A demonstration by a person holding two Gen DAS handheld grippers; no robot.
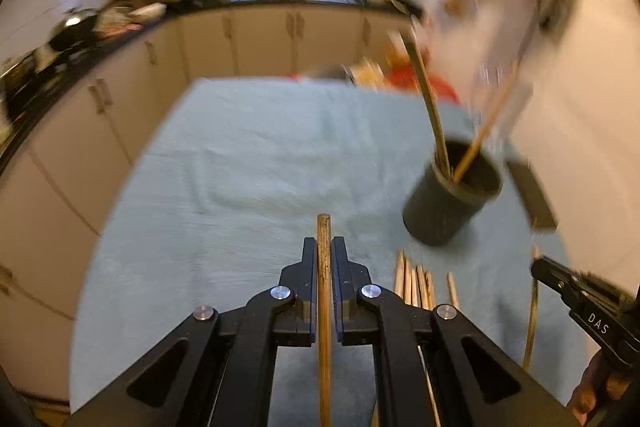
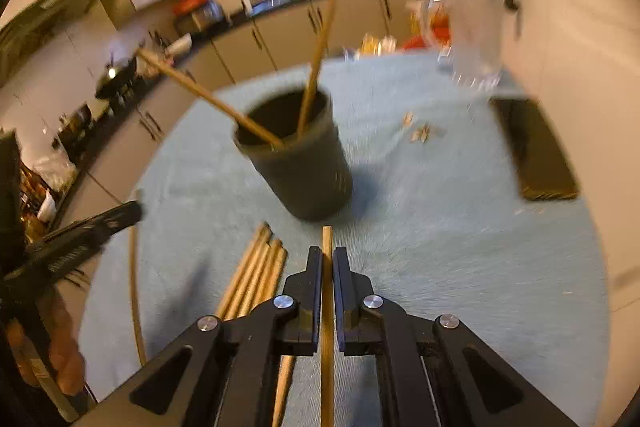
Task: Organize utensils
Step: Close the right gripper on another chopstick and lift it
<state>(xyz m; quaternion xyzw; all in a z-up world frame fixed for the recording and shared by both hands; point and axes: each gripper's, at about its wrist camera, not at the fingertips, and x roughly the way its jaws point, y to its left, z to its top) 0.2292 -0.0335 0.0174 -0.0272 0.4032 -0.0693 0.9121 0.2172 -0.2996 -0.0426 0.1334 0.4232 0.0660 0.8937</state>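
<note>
Chopsticks, wooden, loose lot, in course of sorting into a dark cylindrical holder (image 2: 298, 163) on a table under a pale blue-green cloth (image 1: 248, 163).

Holder: upright on the cloth, toward the far right part of the table as the left wrist view shows it (image 1: 452, 195). Contents: two chopsticks (image 2: 316, 59) leaning apart against opposite sides of the rim.

Left gripper (image 1: 324, 255): clenched on one chopstick (image 1: 324, 267), which runs lengthwise between the jaws, its blunt end just proud of the tips.

Right gripper (image 2: 327, 263): likewise clamped on a single chopstick (image 2: 327, 287), aligned along the fingers and pointing at the holder's base.

Remaining stock: a bundle of chopsticks (image 2: 256, 275) lying side by side on the cloth, between the two grippers and just short of the holder.

Other items: a flat dark rectangular object (image 2: 532, 147) near the right edge of the table; small scraps (image 2: 420, 133) beyond the holder; kitchen cabinets (image 1: 280, 35) behind.

Handling note, as a judgement: both sticks appear lifted and ready for delivery. Each should be raised above the rim, tipped steeply with its free end down, and brought over the open part of the mouth, away from the two leaning sticks. One gripper at a time is advisable, since the mouth is narrow and the holder looks light enough to tip if knocked at the rim. Release only once the lower end is well inside.
</note>
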